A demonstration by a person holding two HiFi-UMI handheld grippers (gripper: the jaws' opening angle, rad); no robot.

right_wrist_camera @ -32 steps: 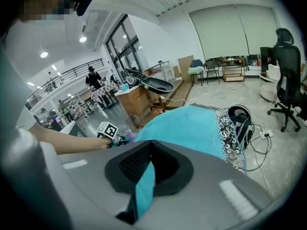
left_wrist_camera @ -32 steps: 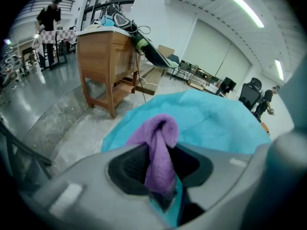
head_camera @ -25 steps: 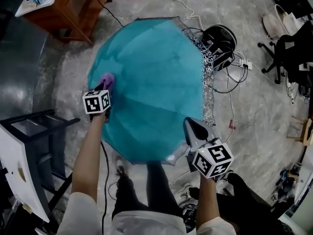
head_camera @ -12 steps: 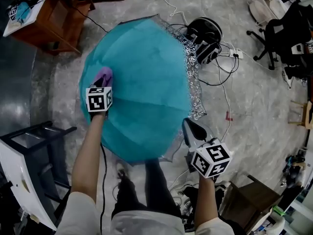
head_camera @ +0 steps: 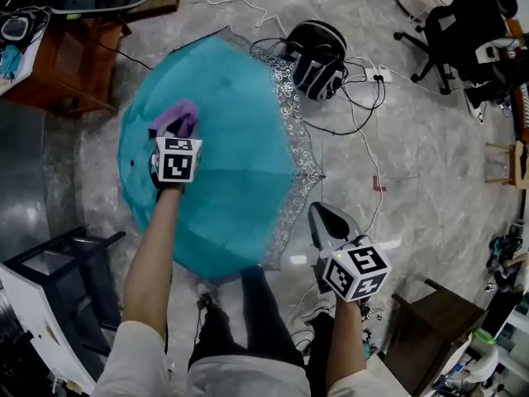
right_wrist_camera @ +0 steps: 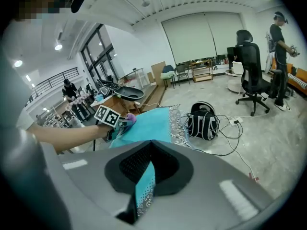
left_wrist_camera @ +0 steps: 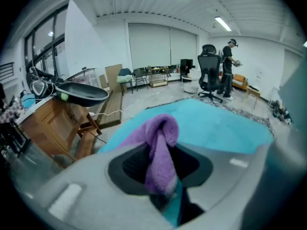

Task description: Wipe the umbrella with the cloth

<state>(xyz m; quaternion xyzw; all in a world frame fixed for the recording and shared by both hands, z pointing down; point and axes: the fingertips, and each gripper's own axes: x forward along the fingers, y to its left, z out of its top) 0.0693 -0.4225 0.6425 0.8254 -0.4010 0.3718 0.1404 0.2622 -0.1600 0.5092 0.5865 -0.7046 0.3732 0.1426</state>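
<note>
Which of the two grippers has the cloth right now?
The left gripper: its jaws are shut on the purple cloth, atop the teal umbrella. The right gripper pinches the umbrella's lace-trimmed edge instead.

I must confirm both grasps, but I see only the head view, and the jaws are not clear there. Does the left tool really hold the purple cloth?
Observer: Yes. The left tool is shut on the cloth; a fold of it stands up between the jaws.
Operator: And what is in the right tool?
Observer: The right tool is shut on the umbrella; its jaws pinch a strip of the teal edge with the silver pattern.
</note>
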